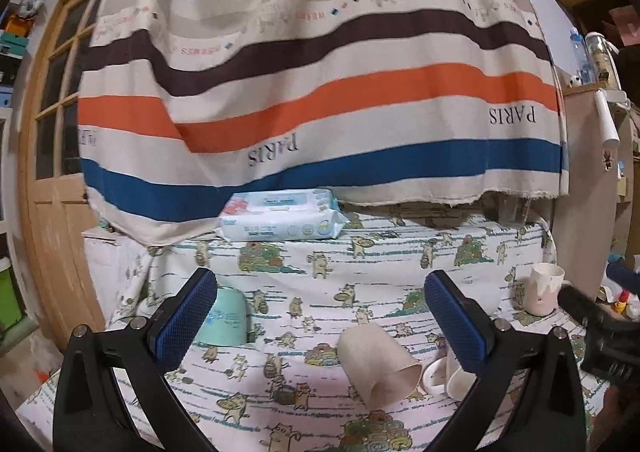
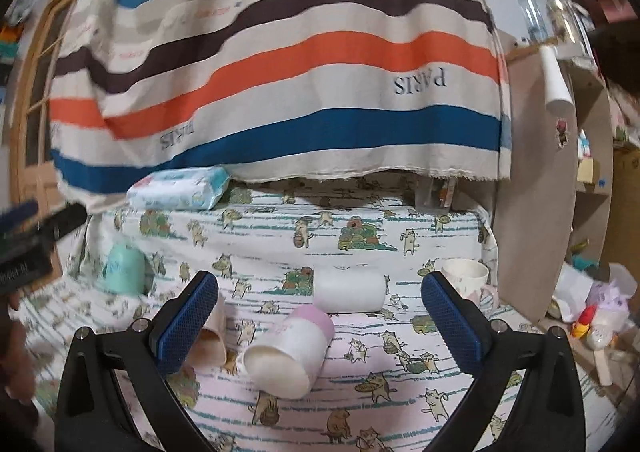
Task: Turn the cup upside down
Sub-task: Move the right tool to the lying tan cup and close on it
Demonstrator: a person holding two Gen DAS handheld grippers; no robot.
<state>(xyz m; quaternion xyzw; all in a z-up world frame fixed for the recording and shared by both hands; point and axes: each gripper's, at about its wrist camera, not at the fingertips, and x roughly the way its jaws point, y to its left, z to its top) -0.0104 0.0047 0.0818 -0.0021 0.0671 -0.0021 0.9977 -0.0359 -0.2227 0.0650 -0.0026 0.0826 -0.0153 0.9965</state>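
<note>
Both hand-held grippers are hanging spread wide and pinching nothing: the left gripper is framing a beige paper-like cup lying on its side on the cat-printed tablecloth, while the right gripper is framing a white cup with a pink base, also toppled, its mouth facing the camera. Which cup the task means is not settled by these pictures; several are lying down or standing. The likely trouble is rolling: a side-lying cup is probably going to skid or roll away on the soft cloth if one finger nudges it first, and the thin beige cup looks easy to crush under a hard squeeze. The two tools are also working close together, so they risk bumping. The right wrist view is showing a plain white cylindrical cup lying beyond the pink-based one and the rim of a white patterned mug standing upright; the left wrist view is hiding most of the pink-based cup behind its own finger, but is showing the upturned mint-green cup more plainly.
</note>
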